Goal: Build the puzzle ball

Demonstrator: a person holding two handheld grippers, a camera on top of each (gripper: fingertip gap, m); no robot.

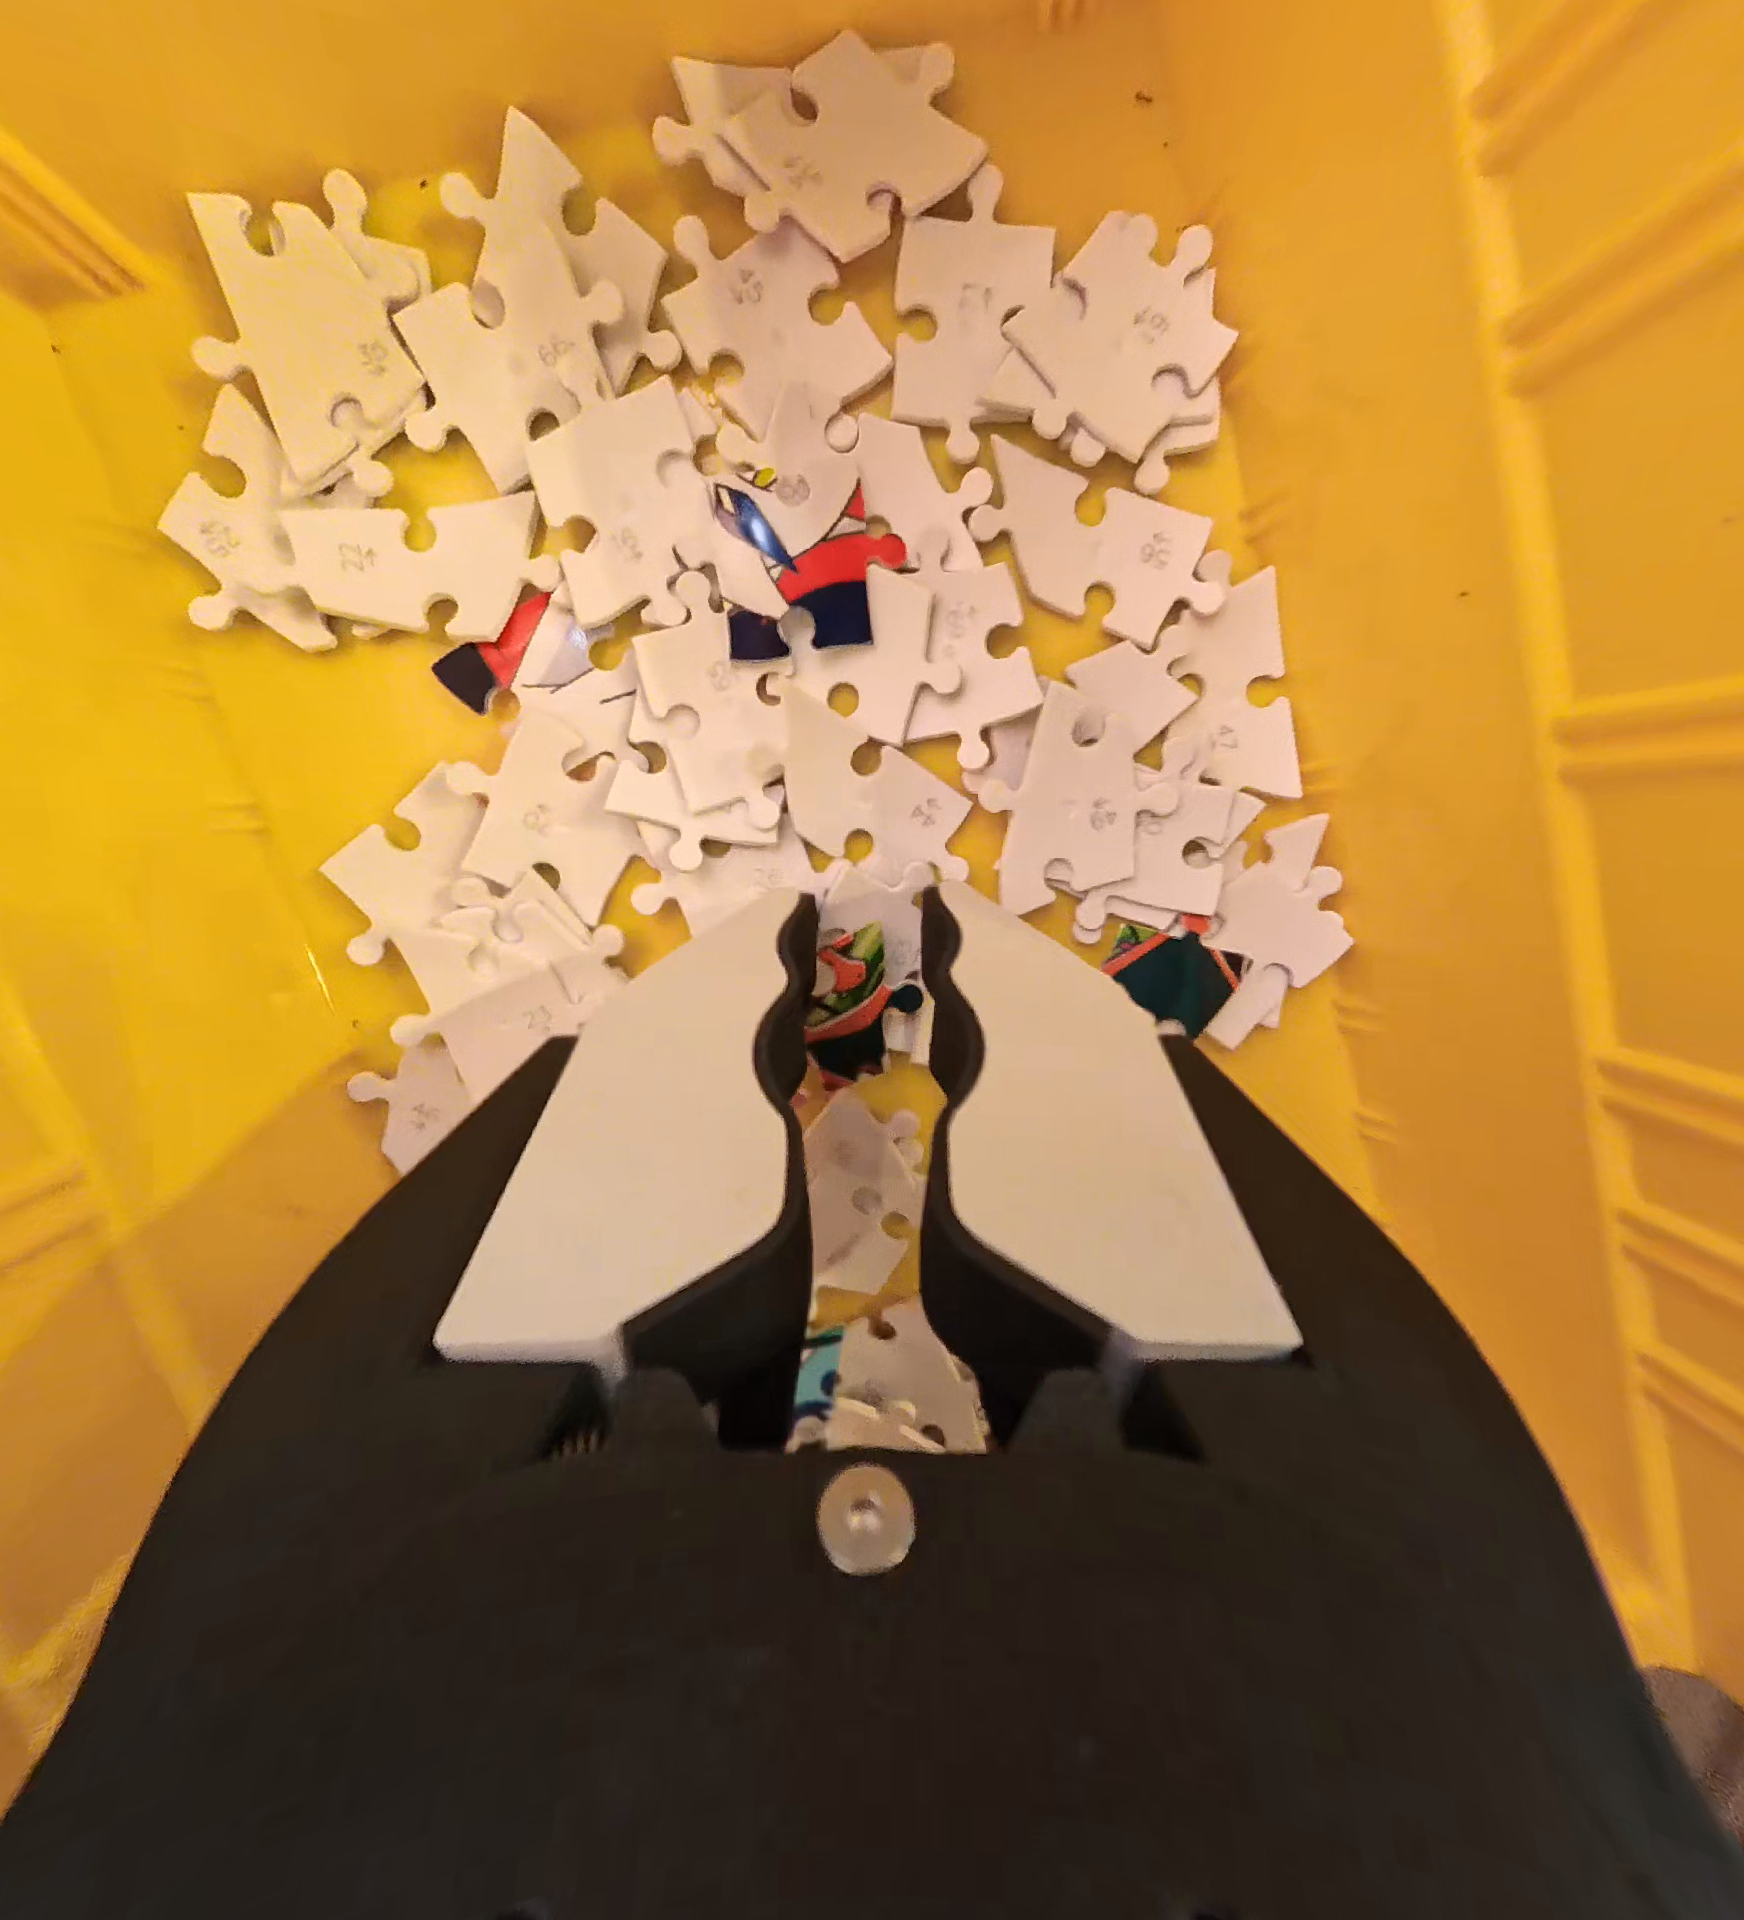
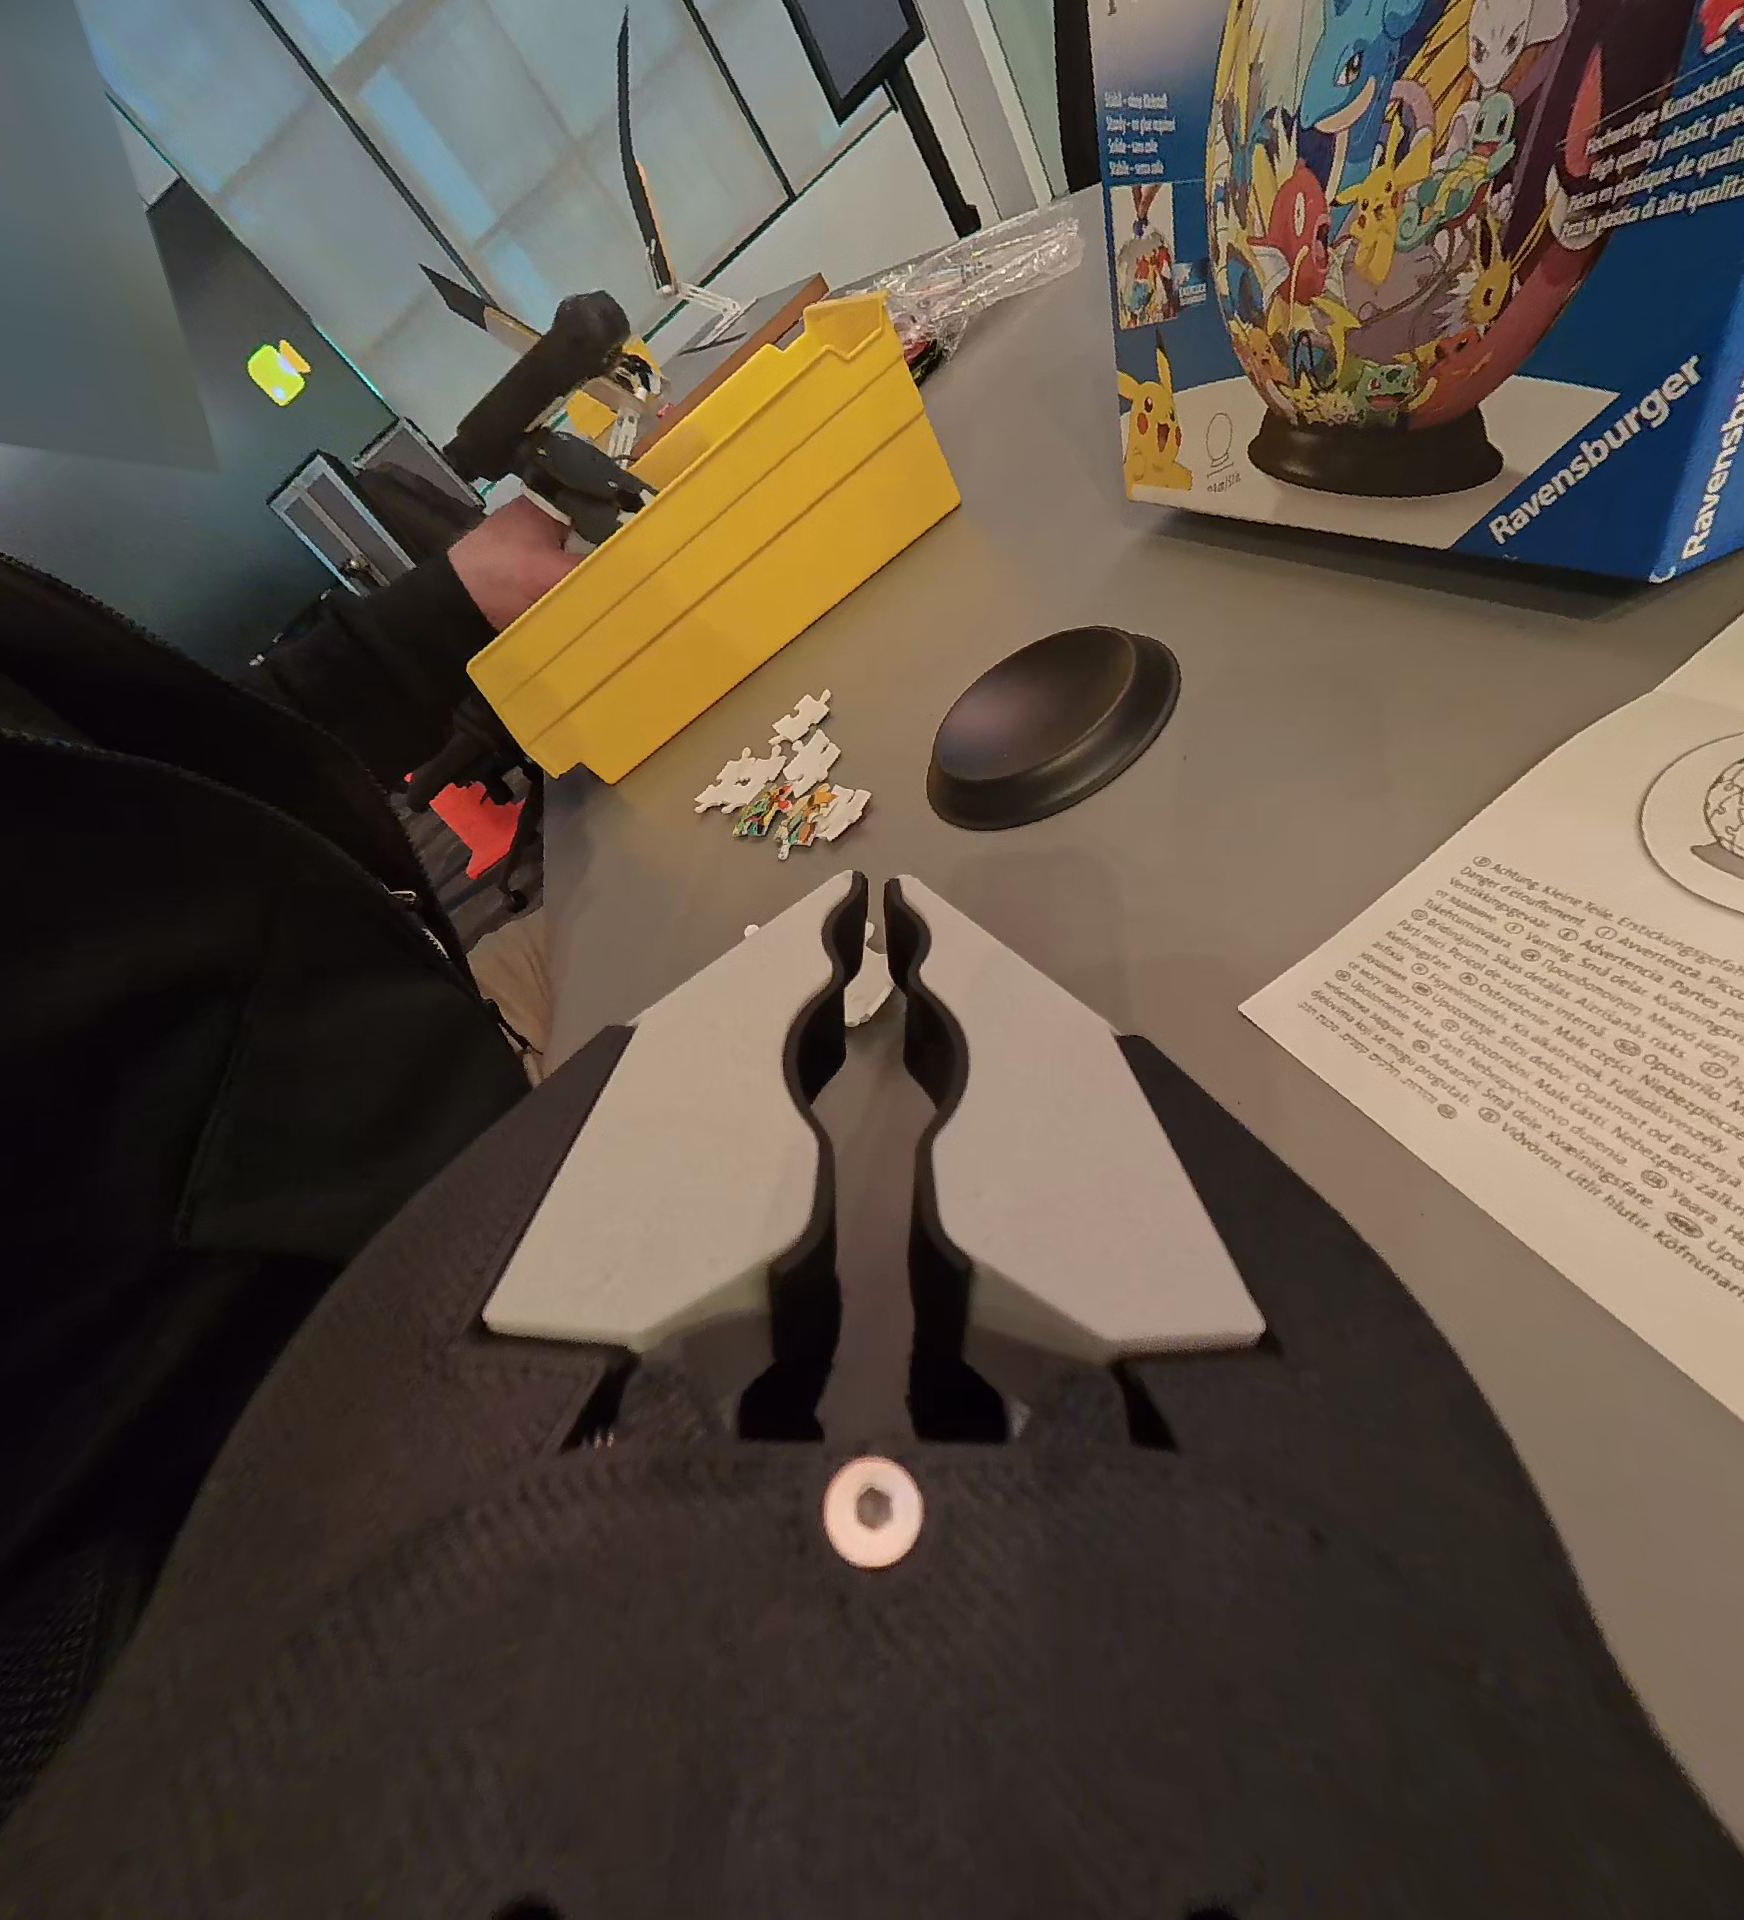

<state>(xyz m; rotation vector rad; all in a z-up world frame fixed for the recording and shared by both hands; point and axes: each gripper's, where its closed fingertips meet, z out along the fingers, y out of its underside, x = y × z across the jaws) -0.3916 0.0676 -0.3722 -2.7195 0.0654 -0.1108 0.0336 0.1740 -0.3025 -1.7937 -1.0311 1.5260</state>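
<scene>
Puzzle pieces point(image 1: 743, 582) heaped in yellow bin point(image 1: 1470, 623) — mostly, perhaps, white-side up.

From the left wrist view we look steeply down into a yellow bin point(image 1: 1626, 623), close above the heap of puzzle pieces point(image 1: 743, 582) that fills our frame from the centre up to twelve o'clock, with the left gripper point(image 1: 866, 914) rising from six o'clock. From the right wrist view we sit low over the grey worktop point(image 2: 1107, 935), facing across it past the right gripper point(image 2: 873, 894). Both views share that bin point(image 2: 722, 582), which lies at eleven o'clock in the right view, well apart from the lens, seen from outside.
</scene>
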